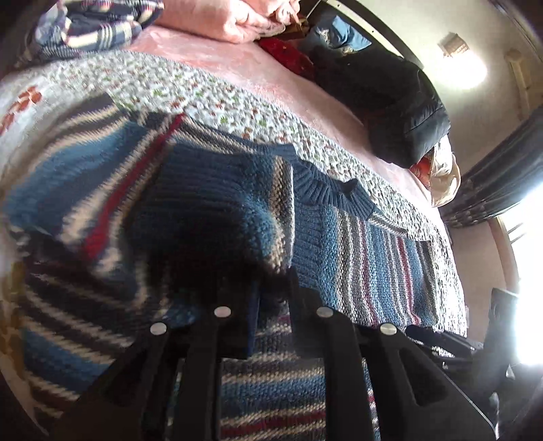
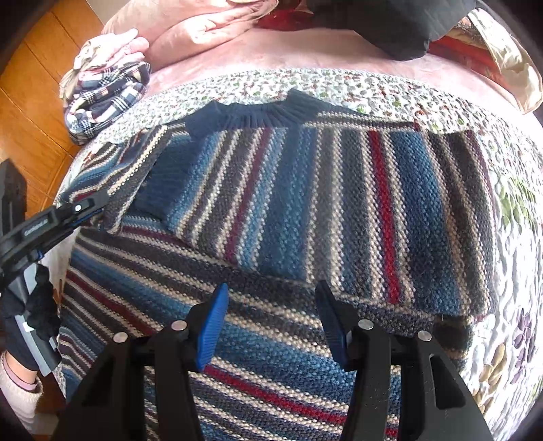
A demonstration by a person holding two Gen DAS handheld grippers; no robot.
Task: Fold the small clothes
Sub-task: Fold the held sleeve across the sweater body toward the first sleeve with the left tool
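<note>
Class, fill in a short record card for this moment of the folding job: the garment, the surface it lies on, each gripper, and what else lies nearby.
garment: striped knit sweater, one sleeve folded across its body
surface: floral quilt on a bed
left gripper: jaws shut on the sweater's other sleeve
right gripper: jaws open above the sweater, holding nothing
nearby: plaid cloth, pink blanket

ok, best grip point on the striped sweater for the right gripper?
Probably the folded sleeve's free lower edge on the striped sweater. It lies raised over the body just beyond the open right gripper. Come in low from the near side, one finger sliding under that edge.
</note>
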